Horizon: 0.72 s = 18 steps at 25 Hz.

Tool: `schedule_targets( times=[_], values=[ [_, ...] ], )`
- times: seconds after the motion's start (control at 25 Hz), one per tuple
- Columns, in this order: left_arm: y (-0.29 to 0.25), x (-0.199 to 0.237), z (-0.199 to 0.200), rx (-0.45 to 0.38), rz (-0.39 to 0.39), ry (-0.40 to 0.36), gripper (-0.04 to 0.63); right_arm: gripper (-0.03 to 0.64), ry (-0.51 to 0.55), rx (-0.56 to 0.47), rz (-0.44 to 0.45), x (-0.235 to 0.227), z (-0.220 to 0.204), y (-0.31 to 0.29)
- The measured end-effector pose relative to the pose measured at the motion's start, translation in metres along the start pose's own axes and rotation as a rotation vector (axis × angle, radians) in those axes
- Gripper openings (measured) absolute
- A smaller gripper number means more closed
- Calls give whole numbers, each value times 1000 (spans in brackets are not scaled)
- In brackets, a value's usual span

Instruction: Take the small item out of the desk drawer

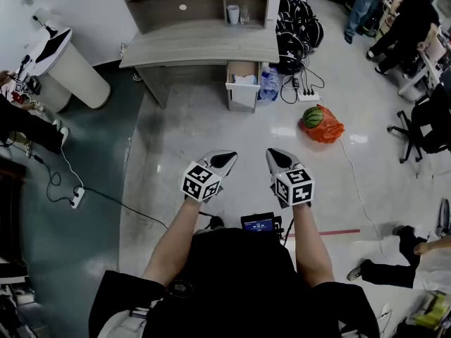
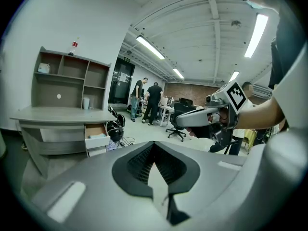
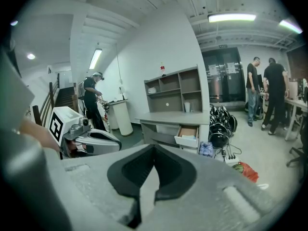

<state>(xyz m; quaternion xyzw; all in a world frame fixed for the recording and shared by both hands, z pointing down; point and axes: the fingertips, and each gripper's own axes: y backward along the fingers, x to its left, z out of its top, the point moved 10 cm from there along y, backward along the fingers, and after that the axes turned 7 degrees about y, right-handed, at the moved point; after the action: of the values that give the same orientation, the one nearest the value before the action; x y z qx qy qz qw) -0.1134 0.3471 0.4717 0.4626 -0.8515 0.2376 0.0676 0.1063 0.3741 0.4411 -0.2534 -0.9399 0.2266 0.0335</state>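
Note:
A grey desk point(image 1: 201, 44) with a shelf unit stands far ahead across the floor. Its drawer point(image 1: 243, 84) is pulled open, and something pale lies inside; I cannot tell what it is. The same open drawer point(image 2: 96, 136) shows in the left gripper view and as a small box point(image 3: 187, 134) in the right gripper view. My left gripper point(image 1: 225, 158) and right gripper point(image 1: 275, 155) hover side by side over bare floor, well short of the desk. Both are shut with nothing between the jaws. Each one shows in the other's view: right gripper point(image 2: 185, 120), left gripper point(image 3: 113, 142).
A pack of water bottles point(image 1: 268, 84), black bags point(image 1: 294, 28) and a power strip point(image 1: 308, 94) sit right of the drawer. A watermelon in an orange bag point(image 1: 321, 122) lies on the floor. A white round stand point(image 1: 69, 67) is left; people and an office chair point(image 1: 421, 128) are right.

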Motion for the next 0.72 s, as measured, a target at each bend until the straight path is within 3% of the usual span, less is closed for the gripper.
schedule_targets(
  times=[0.72],
  values=[
    [-45,-23,4,26,49,-3,2,-2,-13,3,46,-53,-13,10]
  ],
)
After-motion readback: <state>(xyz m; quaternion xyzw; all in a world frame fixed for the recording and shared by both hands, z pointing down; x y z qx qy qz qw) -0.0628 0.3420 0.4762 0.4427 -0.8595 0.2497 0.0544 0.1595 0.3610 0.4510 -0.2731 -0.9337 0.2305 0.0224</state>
